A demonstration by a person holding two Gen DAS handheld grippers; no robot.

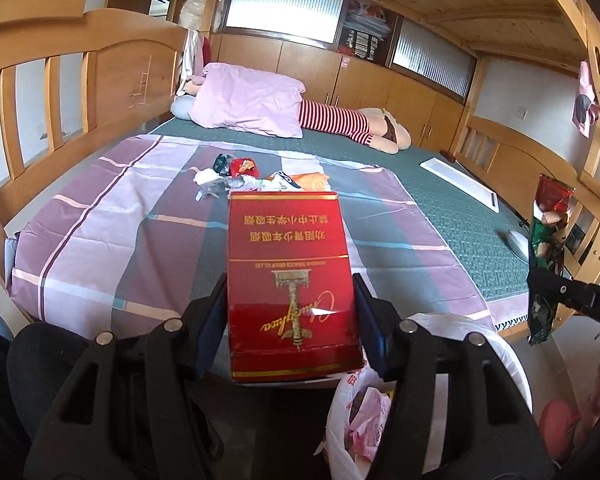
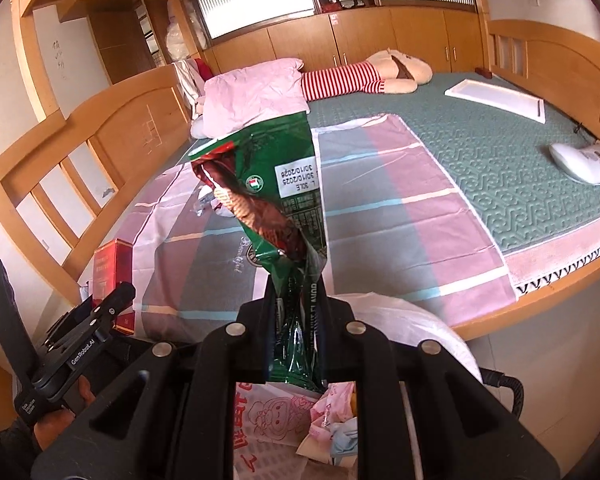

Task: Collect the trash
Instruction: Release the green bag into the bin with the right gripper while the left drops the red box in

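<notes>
Now the left gripper (image 1: 290, 312) pinches a red cigarette carton (image 1: 290, 280) and the right gripper (image 2: 296, 308) a green snack wrapper (image 2: 284, 208), both above the white plastic bag (image 2: 412, 320) beside the bed (image 2: 480, 184)

A: Light source? Level?
B: Daylight through the frosted windows (image 1: 280, 8) above the bed (image 1: 440, 204); bright, warm, panes blown white.
A: Shadows, glare?
B: Soft shadows on the bed; a small glint on the red box (image 1: 292, 280).
A: Faults?
B: Strong fisheye bending, black corners, slight softness at the rim.
</notes>
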